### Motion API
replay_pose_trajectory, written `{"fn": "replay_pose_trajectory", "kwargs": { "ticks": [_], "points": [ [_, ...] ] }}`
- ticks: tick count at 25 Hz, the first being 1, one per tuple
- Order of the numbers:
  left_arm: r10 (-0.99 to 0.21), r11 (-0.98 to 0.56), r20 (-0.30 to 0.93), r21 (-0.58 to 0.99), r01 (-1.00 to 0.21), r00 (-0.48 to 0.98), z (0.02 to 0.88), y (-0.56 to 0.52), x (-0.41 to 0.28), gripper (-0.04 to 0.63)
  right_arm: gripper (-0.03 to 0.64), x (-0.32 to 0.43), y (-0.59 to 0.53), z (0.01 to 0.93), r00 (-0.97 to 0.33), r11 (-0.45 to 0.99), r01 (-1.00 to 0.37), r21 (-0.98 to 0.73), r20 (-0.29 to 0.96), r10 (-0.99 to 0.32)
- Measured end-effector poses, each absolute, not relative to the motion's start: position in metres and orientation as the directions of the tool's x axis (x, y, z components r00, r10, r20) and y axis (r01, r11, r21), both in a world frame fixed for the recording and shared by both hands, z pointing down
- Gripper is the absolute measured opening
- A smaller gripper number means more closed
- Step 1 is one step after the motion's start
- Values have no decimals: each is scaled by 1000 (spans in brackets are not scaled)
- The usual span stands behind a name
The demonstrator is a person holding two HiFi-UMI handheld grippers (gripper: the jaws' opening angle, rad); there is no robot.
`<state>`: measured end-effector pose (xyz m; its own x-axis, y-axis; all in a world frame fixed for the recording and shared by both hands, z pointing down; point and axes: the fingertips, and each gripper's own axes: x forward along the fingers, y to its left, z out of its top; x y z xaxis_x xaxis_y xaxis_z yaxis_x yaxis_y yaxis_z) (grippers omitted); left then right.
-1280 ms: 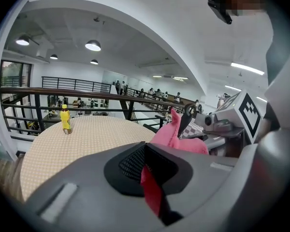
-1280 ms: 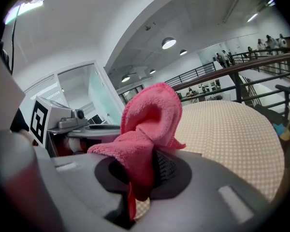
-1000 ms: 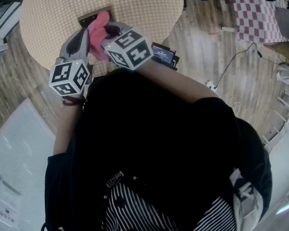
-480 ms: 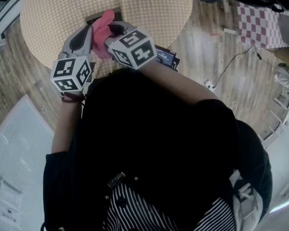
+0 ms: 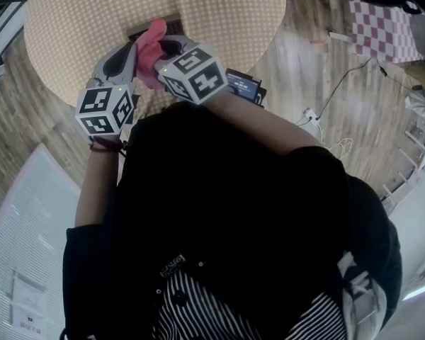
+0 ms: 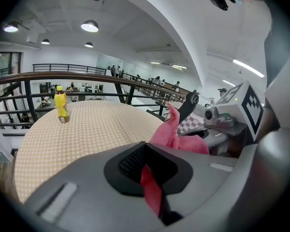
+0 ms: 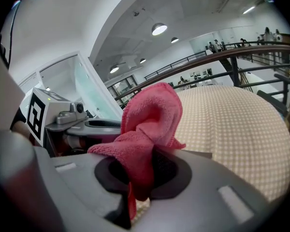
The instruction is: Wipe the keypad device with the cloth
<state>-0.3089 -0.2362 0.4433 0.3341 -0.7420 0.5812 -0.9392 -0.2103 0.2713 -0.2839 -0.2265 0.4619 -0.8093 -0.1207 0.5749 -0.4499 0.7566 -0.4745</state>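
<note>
The scene is taken from above by the head view, which is aimed steeply down past the person's black top [image 5: 234,204]. The desk [image 5: 212,13] is kept at the upper edge, and the left claw [image 5: 133,48] and right claw [image 5: 164,47] are seen from behind. The left gripper view is set close behind its own jaws and faced low across the desk toward a railing [image 6: 63,76], with the right claw's marker cube [image 6: 241,105] caught at its right. The right gripper view is mounted likewise, with the left claw's marker cube [image 7: 36,115] at its left. The cloth [image 5: 150,40] and the desk are shared by all three views.
</note>
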Motion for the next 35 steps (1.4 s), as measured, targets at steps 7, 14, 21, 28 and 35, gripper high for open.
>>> {"fn": "replay_pose_trajectory", "kwargs": {
  "ticks": [7,14,21,28,35],
  "points": [
    [-630,-339,639,285,-897,441,477,-241,-311,3,63,-288,-226,493,-773,737,-489,-467,624,-118],
    [-501,-539,745,130,-832,441,512,-259,-315,3,63,-297,-227,521,-759,724,-494,-482,645,-89],
    [-430,-609,804,77,-790,410,542,-271,-320,5,63,-306,-234,541,-740,723,-510,-466,666,-92],
    [-396,-612,838,63,-788,375,566,-279,-321,5,63,-307,-242,559,-724,721,-519,-460,685,-85],
    [-388,-599,839,83,-796,380,574,-280,-322,5,63,-309,-244,569,-717,729,-511,-456,694,-69]
  ]
}}
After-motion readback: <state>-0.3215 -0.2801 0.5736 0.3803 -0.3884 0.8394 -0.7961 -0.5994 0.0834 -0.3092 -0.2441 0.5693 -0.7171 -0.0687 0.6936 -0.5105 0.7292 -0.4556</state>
